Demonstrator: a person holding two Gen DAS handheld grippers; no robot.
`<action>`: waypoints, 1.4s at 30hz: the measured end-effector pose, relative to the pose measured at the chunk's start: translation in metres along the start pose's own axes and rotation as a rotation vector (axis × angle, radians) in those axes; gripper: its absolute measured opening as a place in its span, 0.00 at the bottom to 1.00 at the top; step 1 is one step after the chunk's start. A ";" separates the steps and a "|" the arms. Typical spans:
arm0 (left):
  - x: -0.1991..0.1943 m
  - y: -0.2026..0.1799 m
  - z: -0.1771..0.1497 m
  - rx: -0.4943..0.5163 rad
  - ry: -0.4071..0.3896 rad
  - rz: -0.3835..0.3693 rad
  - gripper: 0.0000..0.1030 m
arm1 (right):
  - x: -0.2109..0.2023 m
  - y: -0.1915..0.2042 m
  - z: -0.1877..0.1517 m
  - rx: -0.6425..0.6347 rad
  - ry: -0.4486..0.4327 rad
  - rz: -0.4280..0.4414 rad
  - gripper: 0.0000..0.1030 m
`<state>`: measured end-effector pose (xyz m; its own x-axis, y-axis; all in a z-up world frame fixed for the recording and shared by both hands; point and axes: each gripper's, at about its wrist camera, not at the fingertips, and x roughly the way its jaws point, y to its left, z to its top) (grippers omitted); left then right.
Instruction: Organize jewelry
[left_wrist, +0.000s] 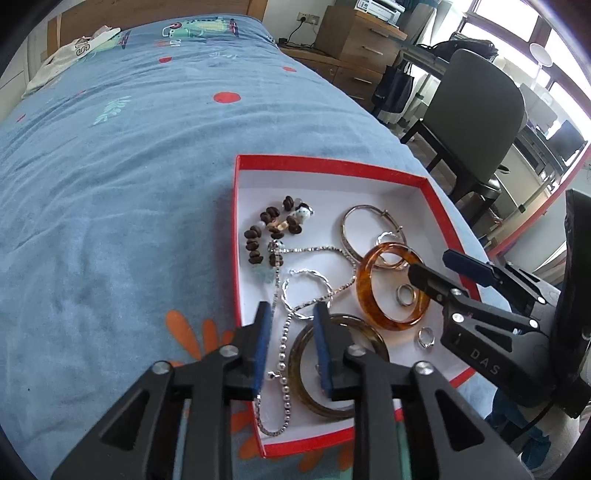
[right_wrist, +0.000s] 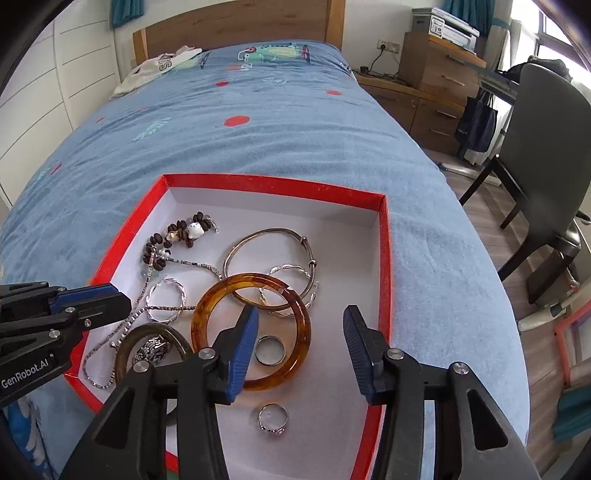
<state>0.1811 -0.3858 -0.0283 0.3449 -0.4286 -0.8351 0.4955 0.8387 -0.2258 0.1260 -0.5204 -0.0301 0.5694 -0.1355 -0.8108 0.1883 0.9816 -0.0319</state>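
Note:
A red box (left_wrist: 332, 167) (right_wrist: 384, 258) with a white inside lies on the bed and holds jewelry: an amber bangle (left_wrist: 364, 291) (right_wrist: 207, 306), a dark bangle (left_wrist: 373, 334) (right_wrist: 147, 332), a thin metal bangle (right_wrist: 266, 234), a brown bead bracelet (left_wrist: 255, 240) (right_wrist: 177, 229), silver chains (left_wrist: 282, 354) (right_wrist: 110, 339) and rings (left_wrist: 405, 295) (right_wrist: 269, 350) (right_wrist: 273, 417). My left gripper (left_wrist: 291, 347) is open above the chain and the dark bangle. My right gripper (right_wrist: 299, 350) is open over the amber bangle and rings; it also shows in the left wrist view (left_wrist: 437, 266).
The box sits near the bed's right edge on a blue bedspread (right_wrist: 258, 147). A dark chair (right_wrist: 546, 155), wooden drawers (right_wrist: 436, 74) and a desk stand to the right. White clothing (right_wrist: 159, 66) lies by the headboard.

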 end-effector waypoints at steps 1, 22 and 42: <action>-0.005 -0.002 0.000 0.001 -0.012 -0.003 0.36 | -0.004 0.000 0.000 0.005 -0.007 0.003 0.48; -0.186 0.024 -0.050 -0.021 -0.257 0.225 0.48 | -0.146 0.062 -0.030 0.043 -0.176 0.066 0.82; -0.308 0.119 -0.140 -0.130 -0.381 0.391 0.48 | -0.226 0.176 -0.068 -0.062 -0.268 0.131 0.94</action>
<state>0.0221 -0.1066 0.1320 0.7587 -0.1483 -0.6343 0.1792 0.9837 -0.0157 -0.0238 -0.3075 0.1074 0.7782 -0.0294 -0.6274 0.0545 0.9983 0.0207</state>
